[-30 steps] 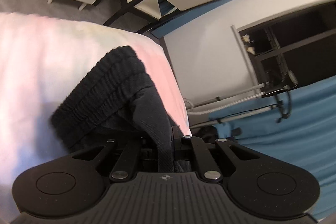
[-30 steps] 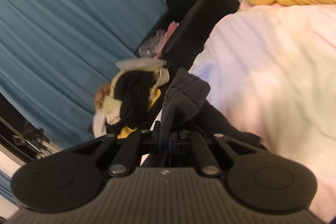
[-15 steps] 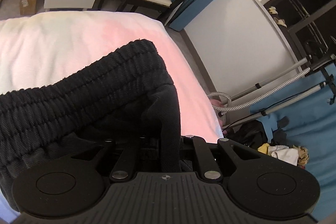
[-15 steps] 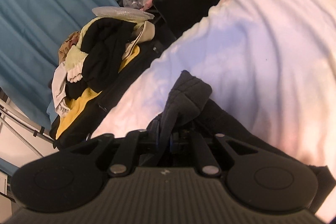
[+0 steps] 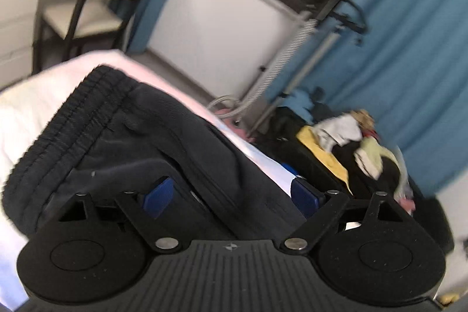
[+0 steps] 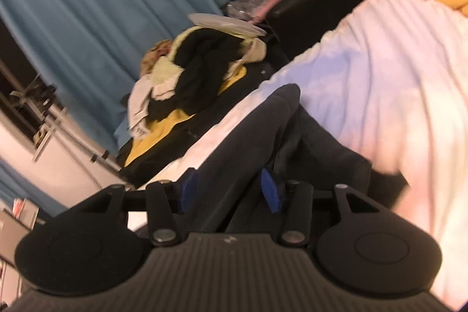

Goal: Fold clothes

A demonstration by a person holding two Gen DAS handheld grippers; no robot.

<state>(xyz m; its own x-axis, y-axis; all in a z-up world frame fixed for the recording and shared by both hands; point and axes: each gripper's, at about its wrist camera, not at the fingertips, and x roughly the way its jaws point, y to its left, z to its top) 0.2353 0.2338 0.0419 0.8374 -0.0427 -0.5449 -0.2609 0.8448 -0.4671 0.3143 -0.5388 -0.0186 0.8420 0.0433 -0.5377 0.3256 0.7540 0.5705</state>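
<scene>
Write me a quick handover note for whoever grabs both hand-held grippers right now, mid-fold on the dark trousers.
Left hand-held gripper: jaws have just been opening and stand wide; the trousers lie between the pads, not pinched.
Right hand-held gripper: jaws have just been opening, about half apart; dark cloth runs between the pads, and no clamp on it shows.
Trousers: laid on the pale bed cover, waistband at the far end in the left view.
Done: this fold laid down and let go.
Left: back both grippers out, check the edges line up, probably fold once more. More clothes wait in a pile beside the bed.
</scene>
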